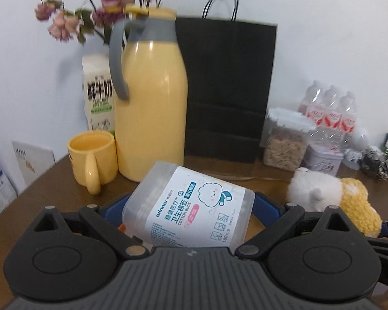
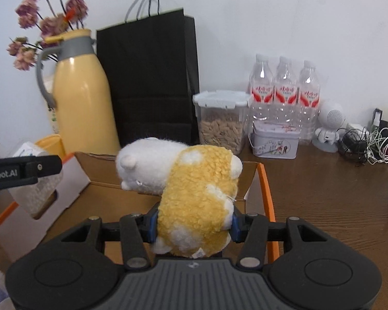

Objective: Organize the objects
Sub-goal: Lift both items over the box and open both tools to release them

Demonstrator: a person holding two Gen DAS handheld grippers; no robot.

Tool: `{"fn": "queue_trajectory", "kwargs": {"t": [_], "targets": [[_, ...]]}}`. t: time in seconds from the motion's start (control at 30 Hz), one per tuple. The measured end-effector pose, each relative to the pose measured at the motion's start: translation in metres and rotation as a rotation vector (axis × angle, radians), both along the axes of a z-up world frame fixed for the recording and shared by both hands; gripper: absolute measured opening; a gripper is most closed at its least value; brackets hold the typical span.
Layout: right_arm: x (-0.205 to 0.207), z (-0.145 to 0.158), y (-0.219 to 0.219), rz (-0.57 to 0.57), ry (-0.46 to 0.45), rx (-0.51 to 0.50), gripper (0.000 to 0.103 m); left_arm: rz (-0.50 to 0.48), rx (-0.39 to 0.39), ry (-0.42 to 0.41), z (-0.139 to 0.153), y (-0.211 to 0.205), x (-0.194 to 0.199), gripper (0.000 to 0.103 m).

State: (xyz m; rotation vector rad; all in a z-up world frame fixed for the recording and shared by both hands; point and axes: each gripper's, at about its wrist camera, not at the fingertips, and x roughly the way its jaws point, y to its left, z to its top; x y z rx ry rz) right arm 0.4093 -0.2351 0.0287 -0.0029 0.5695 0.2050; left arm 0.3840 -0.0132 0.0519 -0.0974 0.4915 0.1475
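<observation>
plush toy (image 2: 196,193) | pinched across its middle by right hand-held gripper (image 2: 194,226), long axis pointing away | cardboard box (image 2: 251,180) open directly beneath | left hand-held gripper (image 1: 191,206) clamps cotton bud box (image 1: 191,206)

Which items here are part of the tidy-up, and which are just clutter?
In play:
- cotton bud box, gripped by left tool
- plush toy, gripped by right tool
- open cardboard box below the toy

Lying about:
- yellow jug, yellow mug
- black paper bag
- water bottles, grain container, tin
- cables
</observation>
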Motion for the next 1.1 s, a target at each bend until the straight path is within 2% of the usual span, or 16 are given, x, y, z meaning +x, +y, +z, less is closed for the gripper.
{"fn": "queue_trajectory", "kwargs": {"t": [0.2, 0.37, 0.43, 0.47, 0.5, 0.6, 0.63, 0.87, 1.1], "targets": [[0.009, -0.013, 0.0, 0.0, 0.036, -0.013, 0.049, 0.0, 0.005, 0.058, -0.019, 0.002, 0.014, 0.099], [0.007, -0.016, 0.003, 0.01, 0.045, -0.021, 0.05, -0.001, 0.012, 0.069, -0.023, 0.002, 0.013, 0.1], [0.005, -0.016, 0.003, 0.019, 0.046, -0.015, 0.052, 0.005, 0.018, 0.068, -0.022, 0.001, 0.013, 0.103], [0.004, -0.016, 0.003, 0.019, 0.048, -0.013, 0.058, 0.007, 0.024, 0.06, -0.021, 0.0, 0.012, 0.103], [0.003, -0.015, 0.003, 0.013, 0.046, -0.015, 0.071, 0.008, 0.032, 0.053, -0.02, 0.0, 0.01, 0.103], [-0.001, -0.012, 0.001, 0.005, 0.034, -0.007, 0.1, 0.009, 0.04, 0.035, -0.017, -0.002, 0.007, 0.103], [-0.002, -0.01, 0.0, 0.006, 0.032, 0.002, 0.103, 0.011, 0.038, 0.031, -0.016, -0.002, 0.007, 0.103], [-0.008, -0.004, -0.001, 0.011, 0.005, 0.014, 0.103, 0.018, 0.037, 0.031, -0.013, -0.003, 0.005, 0.103], [-0.019, 0.007, -0.002, 0.019, -0.028, 0.02, 0.103, 0.005, 0.017, -0.017, 0.003, -0.002, -0.008, 0.103]]}}
